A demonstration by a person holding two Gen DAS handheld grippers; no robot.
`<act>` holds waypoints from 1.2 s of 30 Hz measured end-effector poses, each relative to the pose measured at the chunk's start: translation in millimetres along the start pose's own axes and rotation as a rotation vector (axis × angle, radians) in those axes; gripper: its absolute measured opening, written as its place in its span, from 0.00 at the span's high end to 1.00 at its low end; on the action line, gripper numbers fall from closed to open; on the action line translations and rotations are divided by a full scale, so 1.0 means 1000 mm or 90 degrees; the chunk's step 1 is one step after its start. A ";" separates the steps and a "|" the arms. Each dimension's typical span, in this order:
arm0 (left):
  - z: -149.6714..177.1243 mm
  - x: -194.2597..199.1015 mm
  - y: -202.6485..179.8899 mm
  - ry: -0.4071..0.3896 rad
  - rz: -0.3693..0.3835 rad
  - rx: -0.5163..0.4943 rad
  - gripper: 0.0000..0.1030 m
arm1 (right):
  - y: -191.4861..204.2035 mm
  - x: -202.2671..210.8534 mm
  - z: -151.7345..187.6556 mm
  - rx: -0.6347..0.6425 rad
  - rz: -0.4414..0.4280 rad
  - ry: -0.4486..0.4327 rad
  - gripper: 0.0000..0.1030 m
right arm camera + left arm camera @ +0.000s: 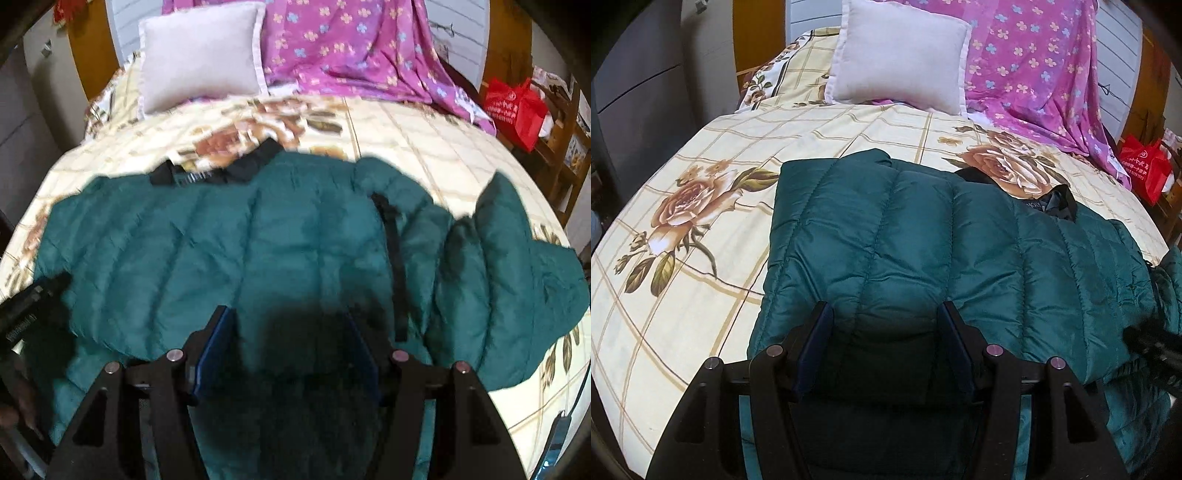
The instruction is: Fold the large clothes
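Roughly midway: green jacket [923, 236] lies on bed [701, 155], one side folded over, other sleeve [517, 258] spread out, final folds left. Left gripper [884, 325] and right gripper [290, 328] over jacket, jaws apart, gripping nothing.

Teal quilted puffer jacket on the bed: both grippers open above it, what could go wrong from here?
1. The teal quilted puffer jacket is thick and slick-looking; the open left gripper may pinch only the top layer, so the fold could slip.
2. The right gripper hangs open near the black zipper strip; a finger could snag it.
3. The right wrist view is blurred, so aim there is uncertain.
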State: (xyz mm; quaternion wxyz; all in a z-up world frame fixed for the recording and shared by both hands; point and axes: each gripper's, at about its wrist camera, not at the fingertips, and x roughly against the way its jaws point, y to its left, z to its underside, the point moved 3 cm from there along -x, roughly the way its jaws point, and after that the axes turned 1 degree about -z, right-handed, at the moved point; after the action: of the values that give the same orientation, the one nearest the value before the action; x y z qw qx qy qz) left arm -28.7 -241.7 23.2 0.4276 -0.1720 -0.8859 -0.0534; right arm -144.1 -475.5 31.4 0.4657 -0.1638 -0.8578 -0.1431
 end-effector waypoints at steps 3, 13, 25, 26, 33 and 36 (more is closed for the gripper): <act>0.001 0.000 0.000 -0.004 0.000 -0.001 0.61 | -0.001 -0.007 0.009 -0.012 -0.004 -0.006 0.36; 0.007 0.022 0.000 -0.007 0.003 0.007 0.61 | -0.008 0.024 0.018 -0.040 -0.013 -0.015 0.36; 0.029 0.081 -0.019 -0.024 0.049 0.010 0.61 | 0.001 0.095 0.046 -0.033 -0.011 -0.088 0.24; 0.031 0.086 -0.021 -0.026 0.050 0.007 0.61 | 0.002 0.099 0.049 -0.034 -0.012 -0.089 0.23; 0.050 0.113 -0.033 -0.044 0.042 -0.019 0.61 | 0.006 0.114 0.069 -0.036 -0.025 -0.091 0.22; 0.055 0.121 -0.037 -0.051 0.039 -0.021 0.61 | 0.005 0.120 0.076 -0.041 -0.028 -0.092 0.21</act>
State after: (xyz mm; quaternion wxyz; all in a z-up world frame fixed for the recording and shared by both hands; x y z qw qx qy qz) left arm -151.4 -231.4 84.6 0.3904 -0.2077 -0.8956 -0.0477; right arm -260.8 -422.5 93.0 0.3938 -0.1698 -0.8875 -0.1686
